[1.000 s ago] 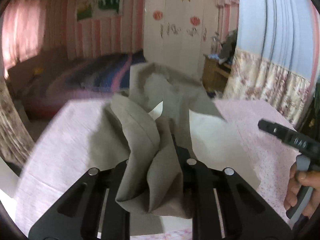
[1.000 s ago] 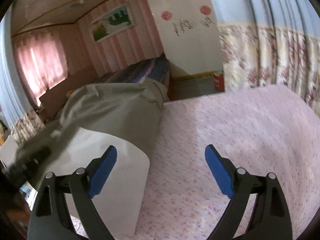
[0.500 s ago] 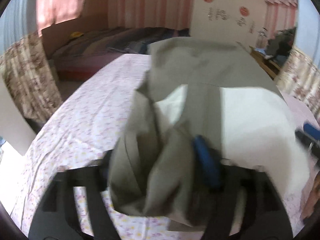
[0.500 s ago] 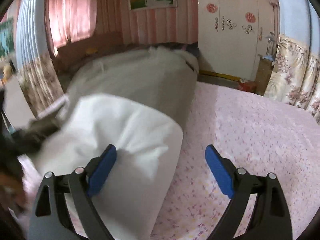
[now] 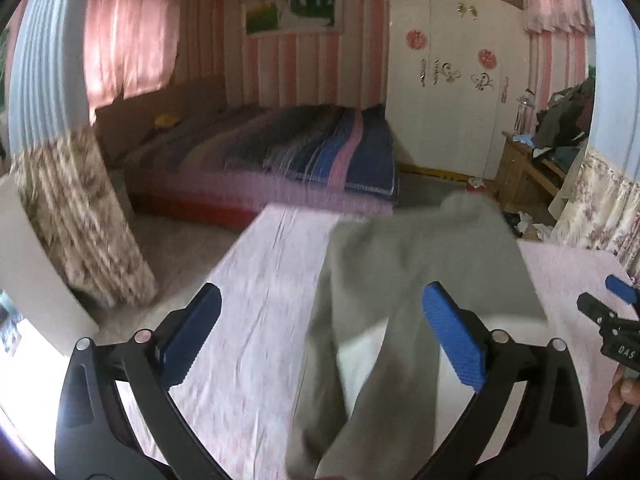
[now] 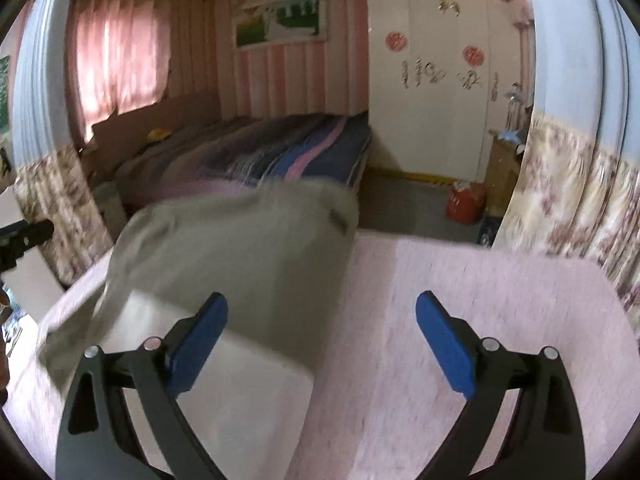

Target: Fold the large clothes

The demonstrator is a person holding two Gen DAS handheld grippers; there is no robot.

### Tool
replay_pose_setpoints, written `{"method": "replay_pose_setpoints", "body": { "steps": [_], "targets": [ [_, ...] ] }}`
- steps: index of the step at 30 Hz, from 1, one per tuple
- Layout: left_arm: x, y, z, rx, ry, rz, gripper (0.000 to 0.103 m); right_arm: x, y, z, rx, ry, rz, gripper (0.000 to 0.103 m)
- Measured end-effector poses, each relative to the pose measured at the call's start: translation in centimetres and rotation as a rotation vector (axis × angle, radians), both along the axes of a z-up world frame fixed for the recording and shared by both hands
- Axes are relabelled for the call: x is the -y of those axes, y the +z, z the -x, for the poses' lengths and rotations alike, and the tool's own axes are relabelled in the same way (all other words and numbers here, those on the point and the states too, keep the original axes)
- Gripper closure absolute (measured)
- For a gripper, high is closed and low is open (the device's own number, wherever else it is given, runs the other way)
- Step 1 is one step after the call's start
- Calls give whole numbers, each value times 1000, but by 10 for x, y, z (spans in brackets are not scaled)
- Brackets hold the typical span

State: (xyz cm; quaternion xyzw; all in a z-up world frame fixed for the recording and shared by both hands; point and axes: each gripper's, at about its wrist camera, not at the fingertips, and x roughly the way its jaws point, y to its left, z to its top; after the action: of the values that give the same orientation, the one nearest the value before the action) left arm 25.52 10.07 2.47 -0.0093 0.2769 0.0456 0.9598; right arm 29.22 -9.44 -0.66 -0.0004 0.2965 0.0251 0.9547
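Left gripper (image 5: 320, 334) is being opened wide, so the garment (image 5: 404, 280), pinched a second ago, is probably being dropped mid-fold.

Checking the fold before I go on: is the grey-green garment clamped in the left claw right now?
No, the left claw is opening, its blue pads clear of the grey-green garment lying on the pink floral sheet.
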Motion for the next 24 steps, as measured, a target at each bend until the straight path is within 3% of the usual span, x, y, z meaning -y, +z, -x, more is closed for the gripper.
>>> {"method": "replay_pose_setpoints", "body": {
  "steps": [3,6,11,14,19,22,24],
  "targets": [
    [15,3,-43,-34,-23,-11,3,-2,15,-32,26,-39,-14,7],
    [25,-11,-87,-79,-49,10,3,-10,8,-71,-20,-59,-49,7],
    [25,-58,-129,-138,-49,-7,3,-15,-33,-118,-116,-101,-114,7],
    [22,-84,-141,-188,-49,28,3,-13,-64,-137,-201,-134,-121,7],
    [-2,-118,-155,-265,-24,160,3,-26,-94,-153,-266,-139,-19,2],
    [-7,-136,-166,-333,-24,205,3,-32,-100,-160,-277,-125,55,2],
    [-6,-143,-171,-352,-14,202,3,-28,-105,-163,-298,-127,32,2]
  ]
}}
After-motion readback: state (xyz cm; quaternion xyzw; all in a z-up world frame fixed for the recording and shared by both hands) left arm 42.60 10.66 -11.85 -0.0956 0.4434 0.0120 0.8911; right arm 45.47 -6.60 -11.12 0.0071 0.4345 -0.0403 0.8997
